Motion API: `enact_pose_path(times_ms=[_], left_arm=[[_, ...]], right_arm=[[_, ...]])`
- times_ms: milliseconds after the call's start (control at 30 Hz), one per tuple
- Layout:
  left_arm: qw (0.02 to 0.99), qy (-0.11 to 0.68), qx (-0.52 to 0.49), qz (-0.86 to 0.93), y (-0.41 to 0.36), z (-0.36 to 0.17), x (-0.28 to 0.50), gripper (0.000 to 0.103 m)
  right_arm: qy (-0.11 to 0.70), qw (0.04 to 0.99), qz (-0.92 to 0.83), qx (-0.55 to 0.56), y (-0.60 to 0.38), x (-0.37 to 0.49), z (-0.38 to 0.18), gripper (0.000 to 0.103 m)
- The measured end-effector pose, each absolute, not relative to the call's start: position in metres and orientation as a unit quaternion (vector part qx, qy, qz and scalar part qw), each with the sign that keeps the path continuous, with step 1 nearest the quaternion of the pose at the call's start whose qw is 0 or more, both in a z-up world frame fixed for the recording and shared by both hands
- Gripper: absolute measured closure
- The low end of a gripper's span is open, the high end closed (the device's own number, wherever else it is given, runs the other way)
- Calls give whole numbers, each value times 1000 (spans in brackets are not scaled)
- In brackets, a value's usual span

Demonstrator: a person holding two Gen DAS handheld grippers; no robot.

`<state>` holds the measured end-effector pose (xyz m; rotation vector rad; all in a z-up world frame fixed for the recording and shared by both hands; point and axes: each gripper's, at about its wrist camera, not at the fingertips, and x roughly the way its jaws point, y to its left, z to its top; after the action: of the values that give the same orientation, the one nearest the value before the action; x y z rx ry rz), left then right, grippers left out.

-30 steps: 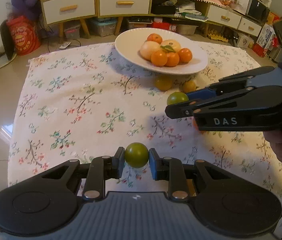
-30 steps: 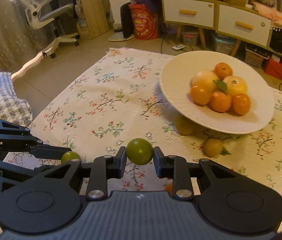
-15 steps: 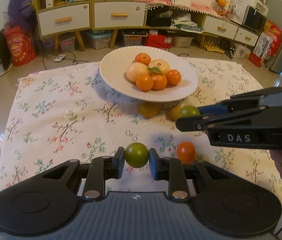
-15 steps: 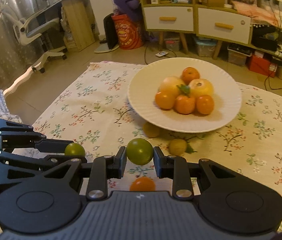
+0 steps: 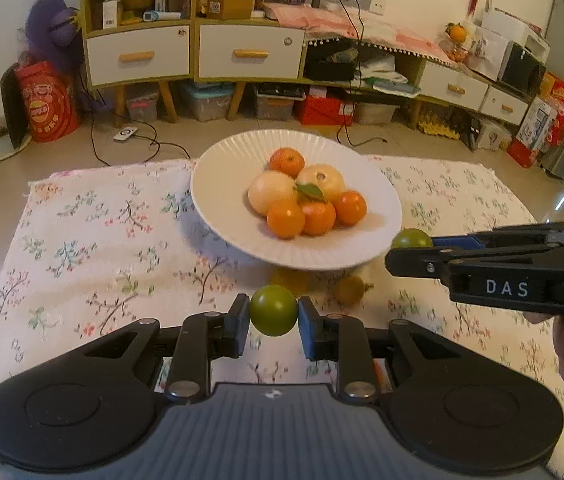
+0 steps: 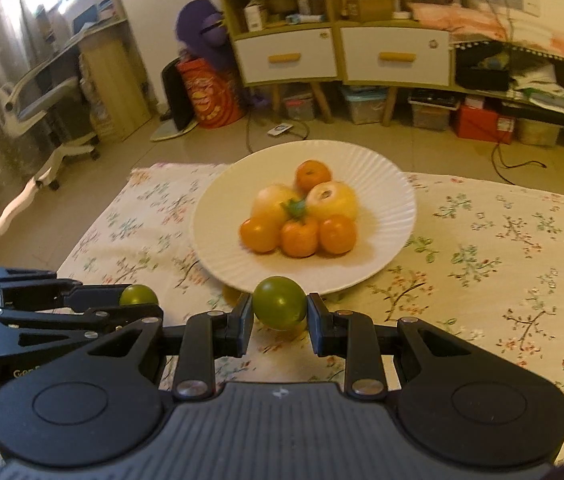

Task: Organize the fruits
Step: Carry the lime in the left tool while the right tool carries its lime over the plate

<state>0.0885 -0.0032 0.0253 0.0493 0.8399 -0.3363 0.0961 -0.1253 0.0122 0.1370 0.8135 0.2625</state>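
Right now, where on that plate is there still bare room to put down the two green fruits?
The white plate is bare along its left side and near rim, around the heap of oranges and pale fruits. Under its near edge it is crowded: two yellow fruits lie on the floral cloth.

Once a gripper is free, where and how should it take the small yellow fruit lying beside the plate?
Grip the yellow fruit across its round middle, coming from above on the near side: the plate rim overhangs behind it, and its pointed tip gives poor hold.
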Motion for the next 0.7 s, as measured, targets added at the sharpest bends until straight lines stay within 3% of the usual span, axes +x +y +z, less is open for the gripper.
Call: enact_pose_path(times_ms=[400,700], left_arm=[[912,390,-39,-122,-5,23,128,100],[915,387,-33,-106,-14,19,155,100]], right_arm=[[379,918,74,95,-148,119,6,78],[373,922,62,87,-154,136,0,77]])
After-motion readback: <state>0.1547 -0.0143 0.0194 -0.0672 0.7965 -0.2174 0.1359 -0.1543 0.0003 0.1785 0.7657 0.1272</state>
